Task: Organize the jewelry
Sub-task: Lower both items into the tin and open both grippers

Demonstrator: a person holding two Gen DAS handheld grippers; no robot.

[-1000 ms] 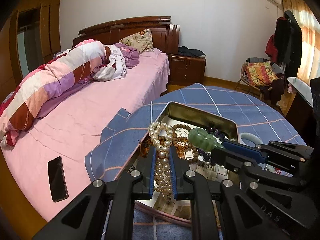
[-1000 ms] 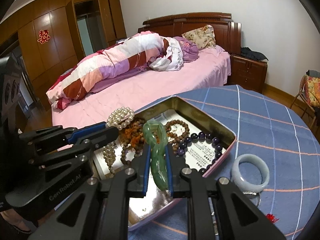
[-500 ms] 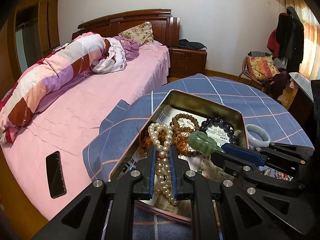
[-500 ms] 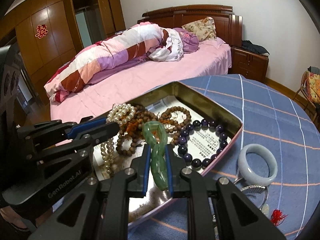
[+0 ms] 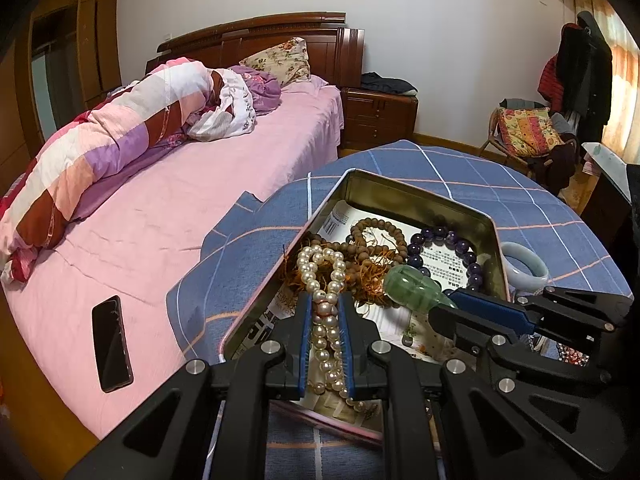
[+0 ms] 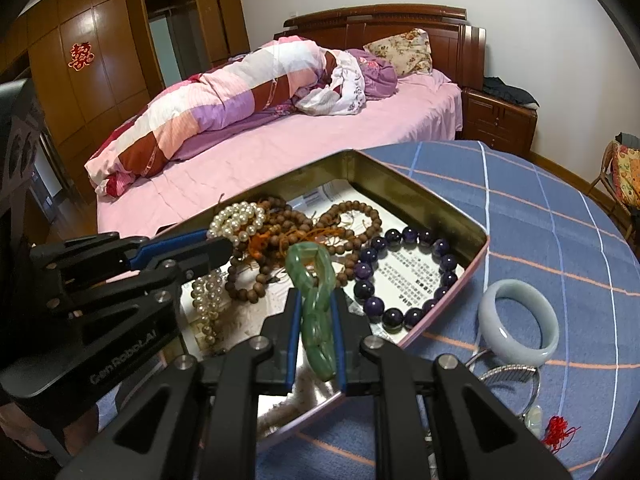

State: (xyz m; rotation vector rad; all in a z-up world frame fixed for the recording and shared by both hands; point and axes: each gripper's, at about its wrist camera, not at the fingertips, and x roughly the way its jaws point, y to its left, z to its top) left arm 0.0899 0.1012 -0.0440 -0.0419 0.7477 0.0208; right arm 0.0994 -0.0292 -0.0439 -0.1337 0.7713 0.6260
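Left hand-held gripper [image 5: 325, 312] clamped on pearl strand [image 5: 326, 280] over tin [image 5: 420, 196]

Home bedroom — bed [image 5: 224, 168], quilt [image 6: 224, 96], wardrobe [image 6: 100, 60], nightstand [image 5: 380, 120].

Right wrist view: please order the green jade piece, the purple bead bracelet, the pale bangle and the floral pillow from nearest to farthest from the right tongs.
1. Green jade piece, clamped in the right tongs.
2. Purple bead bracelet, inside the tin, to the right.
3. Pale bangle, on the tablecloth outside the tin.
4. Floral pillow, at the bed's head.
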